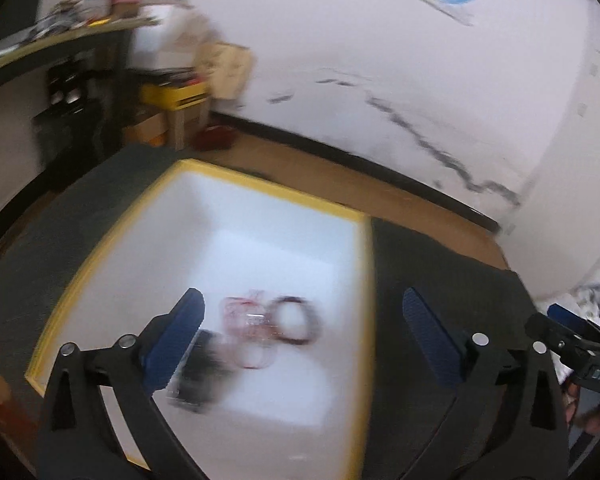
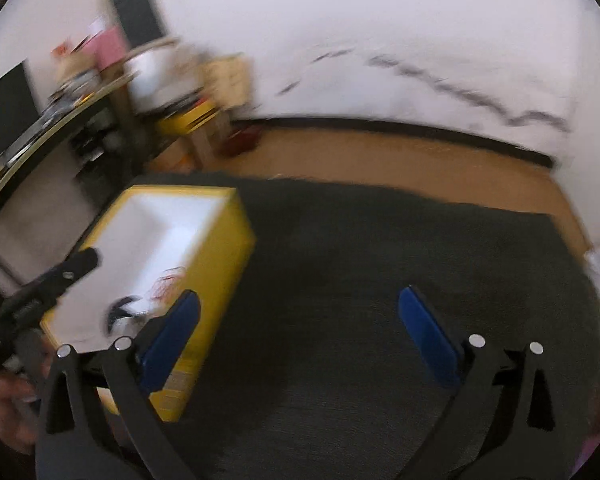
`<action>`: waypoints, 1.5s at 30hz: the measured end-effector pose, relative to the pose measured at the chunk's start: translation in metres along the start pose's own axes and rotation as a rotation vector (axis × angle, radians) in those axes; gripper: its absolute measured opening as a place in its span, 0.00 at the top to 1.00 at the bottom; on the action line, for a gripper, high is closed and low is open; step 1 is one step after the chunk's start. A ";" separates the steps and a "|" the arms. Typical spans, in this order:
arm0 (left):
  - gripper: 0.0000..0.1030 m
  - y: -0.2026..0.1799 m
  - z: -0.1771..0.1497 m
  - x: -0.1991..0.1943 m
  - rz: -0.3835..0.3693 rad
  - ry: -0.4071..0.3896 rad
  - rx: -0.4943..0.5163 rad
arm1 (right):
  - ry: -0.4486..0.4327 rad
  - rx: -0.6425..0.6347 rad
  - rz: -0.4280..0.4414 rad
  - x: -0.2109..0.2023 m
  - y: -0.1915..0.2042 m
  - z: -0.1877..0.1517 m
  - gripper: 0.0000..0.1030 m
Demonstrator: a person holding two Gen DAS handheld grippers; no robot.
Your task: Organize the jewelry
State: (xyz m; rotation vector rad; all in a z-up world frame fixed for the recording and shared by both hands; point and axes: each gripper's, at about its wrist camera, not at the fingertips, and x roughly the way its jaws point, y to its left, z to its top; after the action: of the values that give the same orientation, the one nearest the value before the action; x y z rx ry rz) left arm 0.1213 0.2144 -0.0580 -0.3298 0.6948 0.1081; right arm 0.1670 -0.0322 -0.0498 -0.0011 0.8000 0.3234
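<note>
Jewelry [image 1: 272,328]: blurred red and dark bracelets lying on the white floor of the yellow-rimmed box [image 1: 362,280], with a dark item beside them. Box sits on grey mat [image 2: 380,260]. Left gripper [image 1: 304,336] over box, jaws spread, empty. Right gripper [image 2: 300,332] over bare mat, spread, empty. Yellow stool [image 1: 176,96] by wall.

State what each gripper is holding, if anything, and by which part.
Nothing is held. The left gripper is open above the jewelry in the yellow box; the right gripper is open over the dark mat.
</note>
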 end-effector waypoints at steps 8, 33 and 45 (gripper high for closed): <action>0.06 -0.142 -0.045 0.026 -0.123 0.064 0.224 | -0.064 0.075 -0.206 -0.035 -0.124 -0.052 0.06; 0.06 -0.211 -0.103 0.081 -0.080 0.180 0.320 | 0.071 0.126 -0.183 -0.004 -0.170 -0.093 0.06; 0.06 -0.197 -0.099 0.084 -0.059 0.211 0.286 | 0.111 0.116 -0.155 0.012 -0.161 -0.094 0.06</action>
State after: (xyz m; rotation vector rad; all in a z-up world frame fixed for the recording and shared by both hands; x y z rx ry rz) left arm 0.1659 -0.0052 -0.1320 -0.0872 0.8969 -0.0833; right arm 0.1545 -0.1931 -0.1429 0.0277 0.9223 0.1304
